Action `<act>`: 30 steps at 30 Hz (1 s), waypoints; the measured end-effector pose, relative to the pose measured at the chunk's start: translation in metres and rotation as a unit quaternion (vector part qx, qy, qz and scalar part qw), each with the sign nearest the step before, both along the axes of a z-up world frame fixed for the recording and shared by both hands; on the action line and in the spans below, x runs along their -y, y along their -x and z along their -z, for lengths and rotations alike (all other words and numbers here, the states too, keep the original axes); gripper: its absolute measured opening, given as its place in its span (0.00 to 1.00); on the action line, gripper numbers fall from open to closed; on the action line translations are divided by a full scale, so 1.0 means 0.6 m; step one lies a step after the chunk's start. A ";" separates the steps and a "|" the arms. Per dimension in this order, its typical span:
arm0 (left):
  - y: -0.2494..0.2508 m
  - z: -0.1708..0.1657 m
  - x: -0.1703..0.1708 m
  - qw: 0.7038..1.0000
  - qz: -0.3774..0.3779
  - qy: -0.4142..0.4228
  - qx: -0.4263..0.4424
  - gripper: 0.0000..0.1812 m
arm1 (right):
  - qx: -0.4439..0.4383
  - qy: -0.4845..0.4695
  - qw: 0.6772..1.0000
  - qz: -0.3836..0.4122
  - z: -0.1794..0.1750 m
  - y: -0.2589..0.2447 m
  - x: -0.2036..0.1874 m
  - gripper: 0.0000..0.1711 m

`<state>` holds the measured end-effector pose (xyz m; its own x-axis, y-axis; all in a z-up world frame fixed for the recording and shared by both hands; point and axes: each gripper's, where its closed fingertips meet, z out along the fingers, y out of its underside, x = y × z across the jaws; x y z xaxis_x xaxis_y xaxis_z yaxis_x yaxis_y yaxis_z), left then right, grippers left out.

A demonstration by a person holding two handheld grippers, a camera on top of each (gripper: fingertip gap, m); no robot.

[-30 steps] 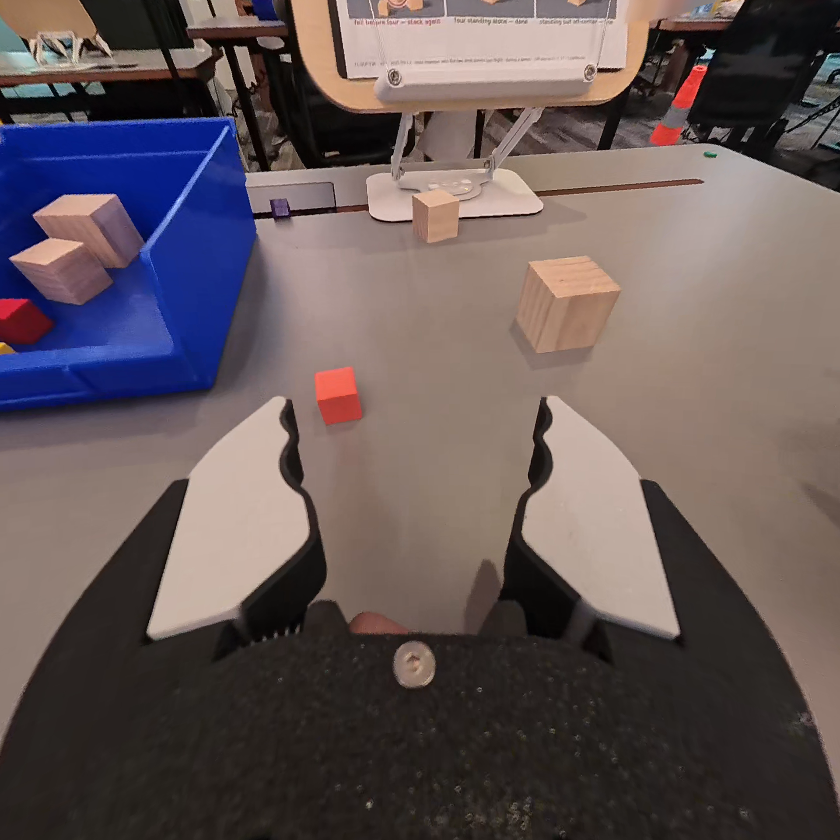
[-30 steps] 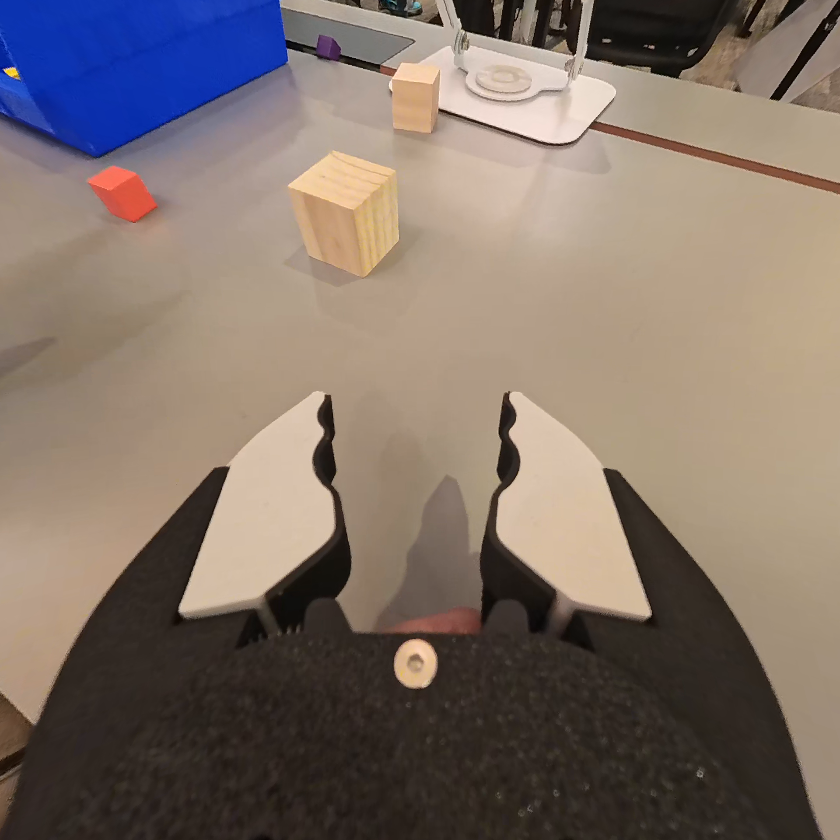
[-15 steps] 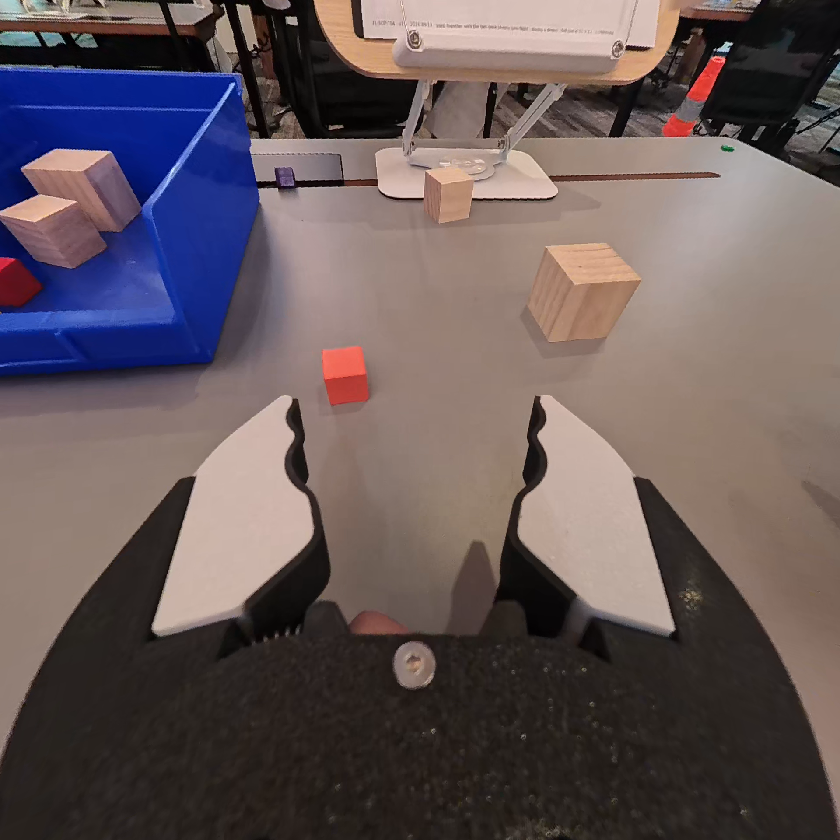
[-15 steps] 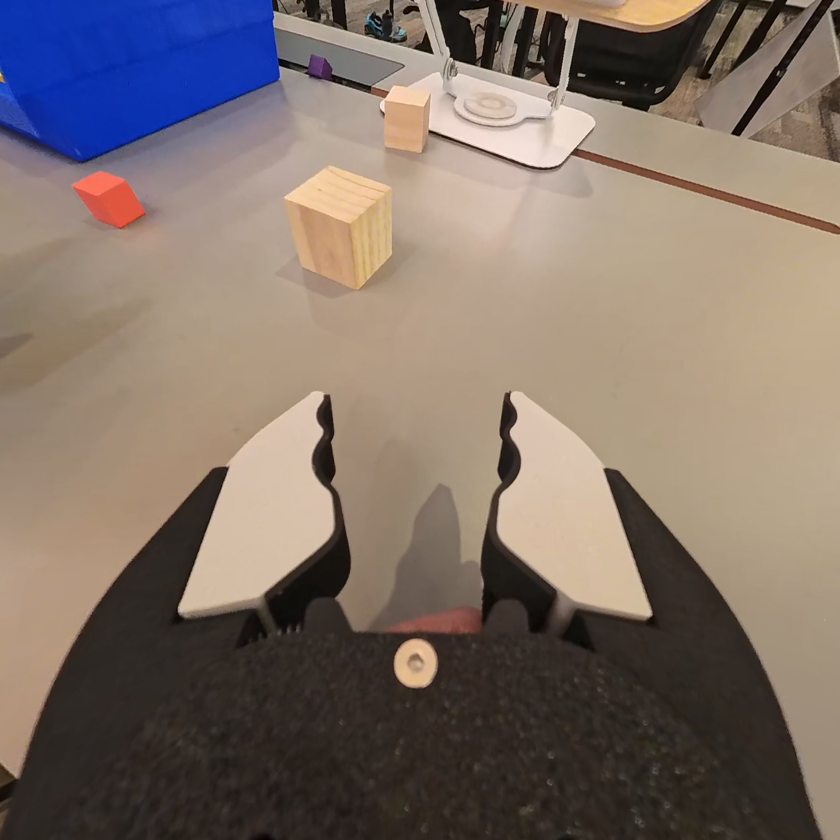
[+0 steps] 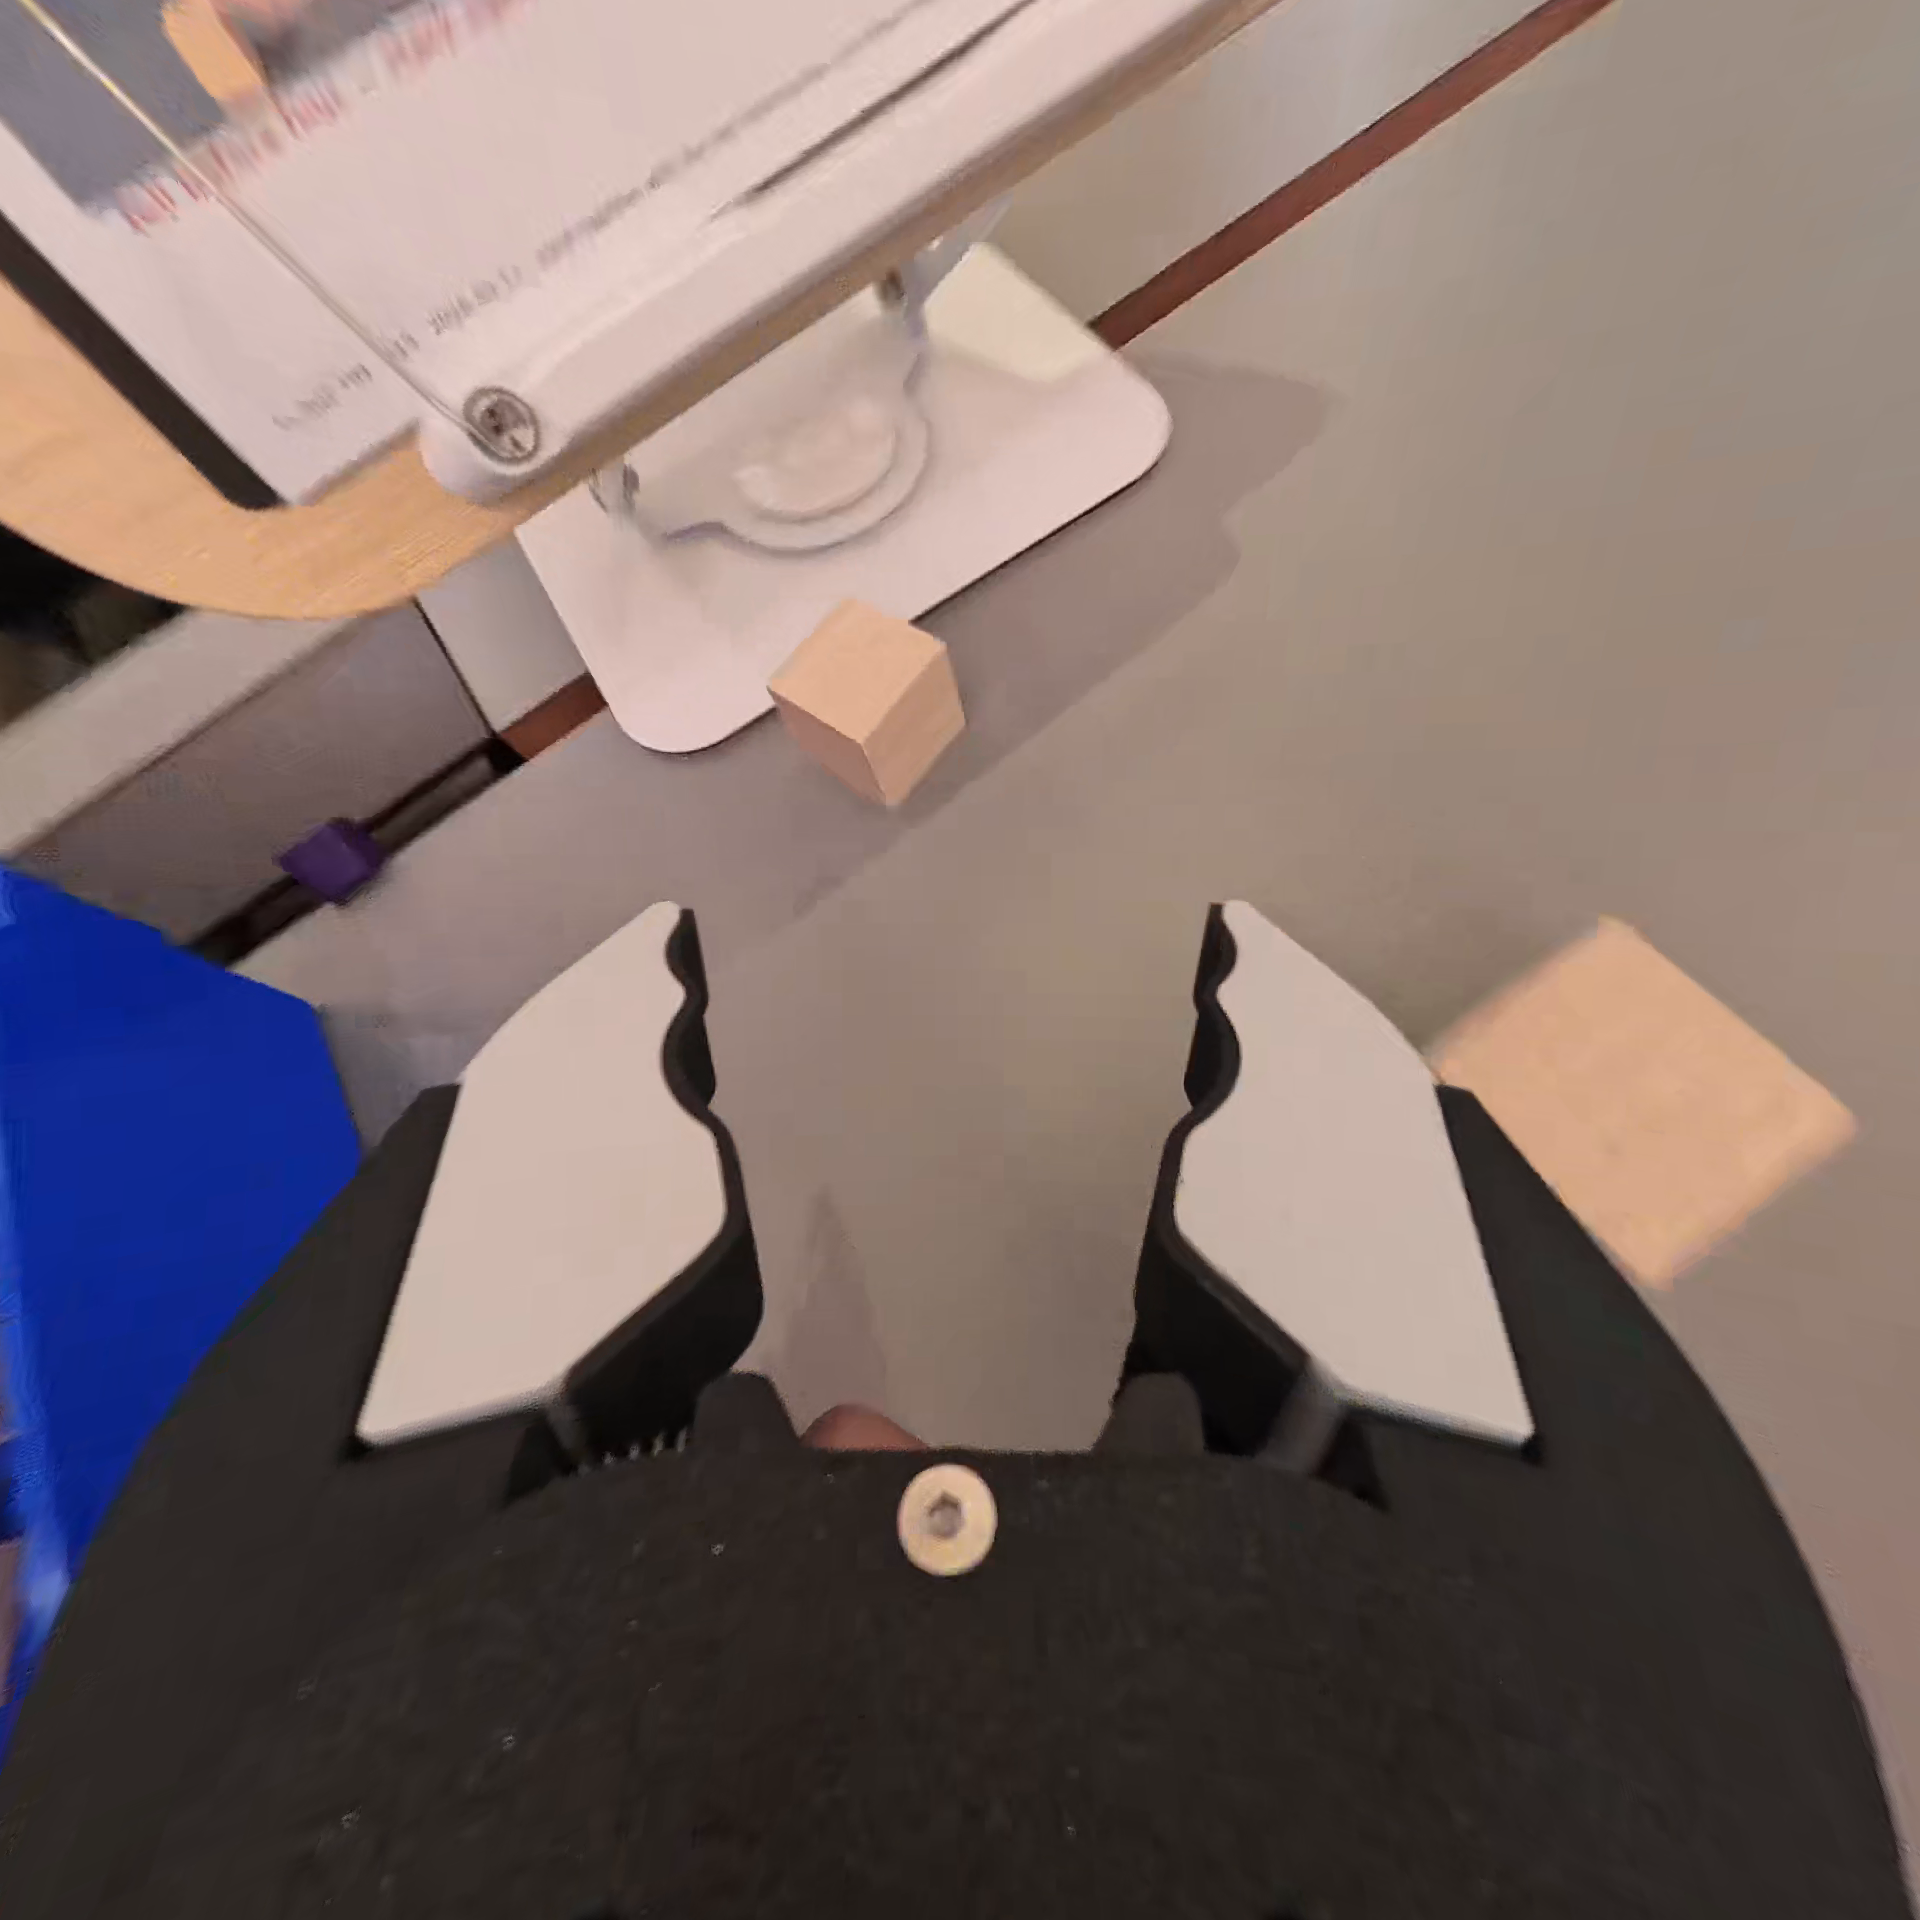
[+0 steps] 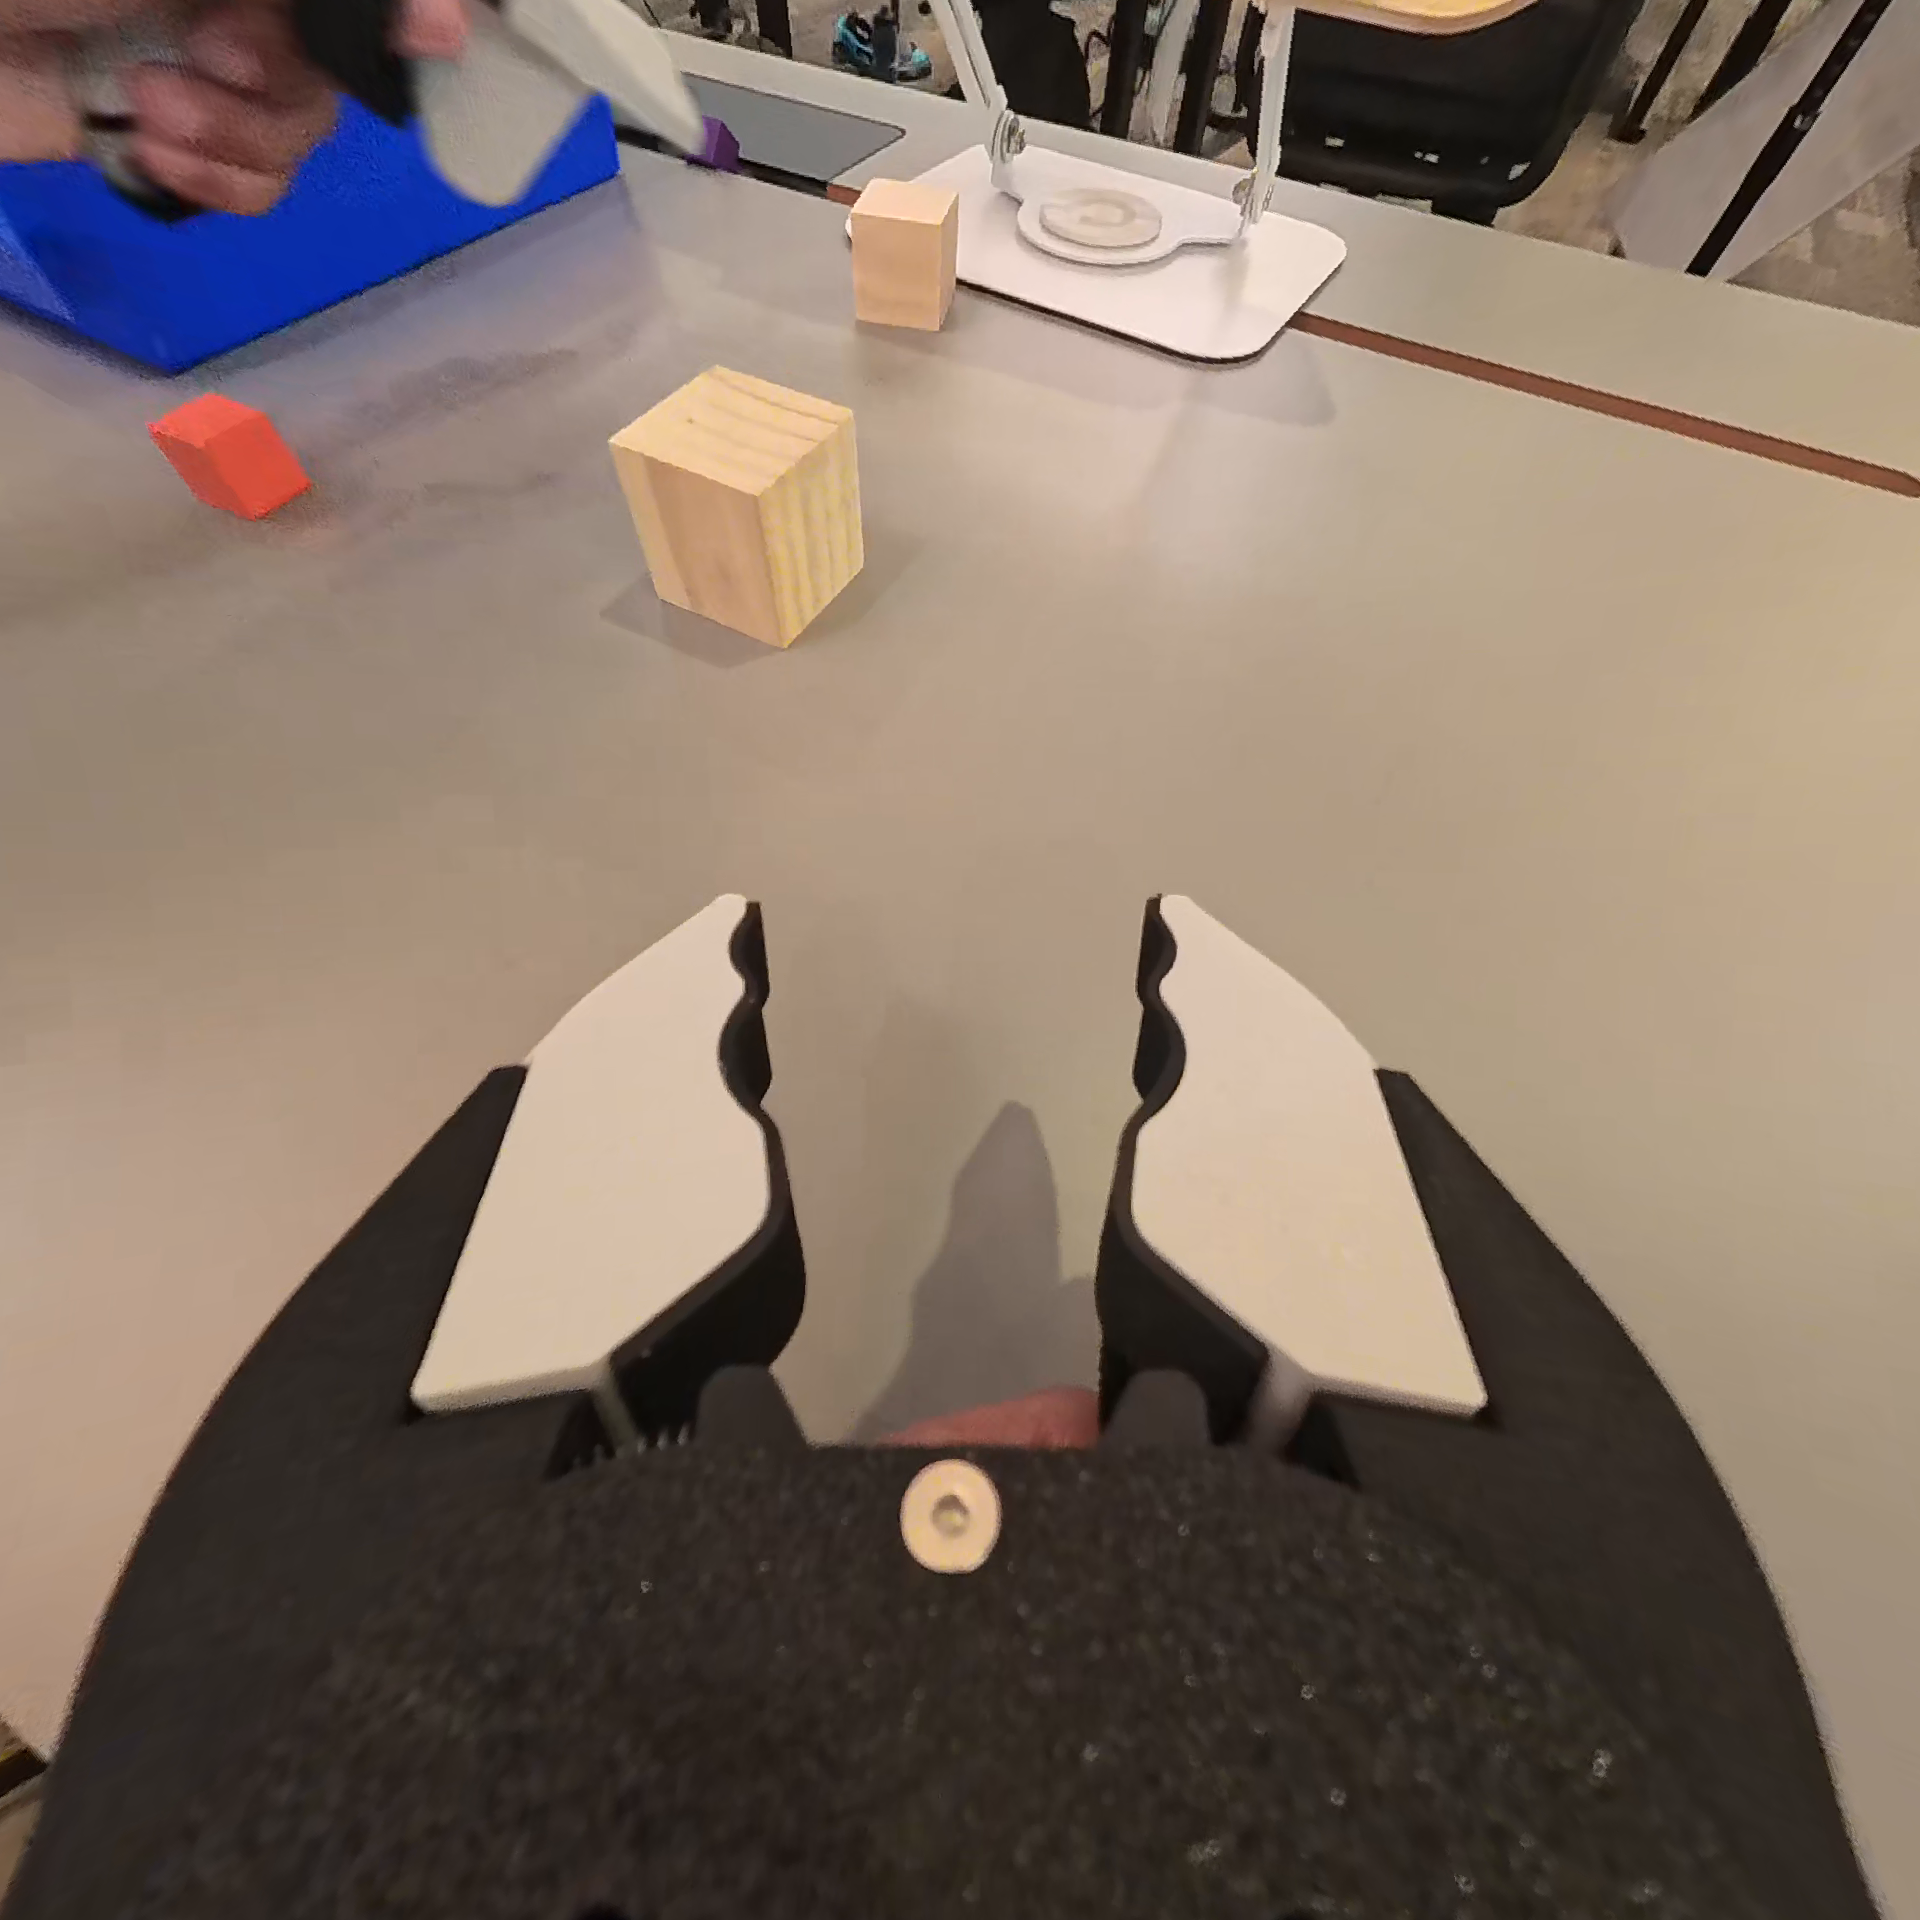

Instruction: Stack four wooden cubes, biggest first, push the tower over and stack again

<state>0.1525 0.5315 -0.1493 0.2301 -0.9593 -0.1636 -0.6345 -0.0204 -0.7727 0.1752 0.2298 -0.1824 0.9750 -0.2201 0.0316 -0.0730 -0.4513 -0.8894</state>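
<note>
Large pale wood cube [image 6: 740,504] sits upright on my table, alone. Smaller wood cube [image 6: 902,252] stands farther back, just beside the white stand base. Small red cube [image 6: 229,454] lies left, tilted. None stacked.

The desk [image 6: 1351,727] is a smooth grey surface with a soft, low sheen, crossed near its far edge by a thin brown strip [image 6: 1610,405]. On it, the large cube [image 6: 743,509] is pale bare wood with clear grain lines, the small cube [image 6: 902,255] is finer, plainer wood, the red cube [image 6: 229,454] wears flat matt paint, and the blue bin [image 6: 260,270] looks like smooth plastic. Each gripper's fingers [image 6: 623,1153] have smooth matt grey-white faces edged in black, set in a rough, grainy black body with a bright metal screw [image 6: 949,1529], and the stand's base [image 6: 1143,260] is smooth white, under a pale wood-look board [image 5: 208,540].
</note>
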 end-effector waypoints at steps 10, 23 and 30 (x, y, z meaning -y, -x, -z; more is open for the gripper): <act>-0.140 0.098 -0.101 0.988 -0.131 0.053 -0.058 0.54 | -0.022 0.005 1.000 -0.011 0.016 -0.001 -0.003 0.39; -0.149 0.136 -0.134 0.956 -0.244 0.142 -0.079 0.49 | -0.037 0.002 0.999 -0.014 0.017 -0.001 -0.003 0.38; -0.150 0.131 -0.127 0.955 -0.257 0.141 -0.054 0.31 | -0.036 0.004 0.999 -0.018 0.017 0.002 -0.003 0.37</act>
<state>0.2426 0.6080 -0.2279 0.6784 -0.7338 0.0359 -0.5601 -0.5483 -0.6210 0.1737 0.2313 -0.1924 0.9818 -0.1858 -0.0383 -0.1216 -0.4615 -0.8788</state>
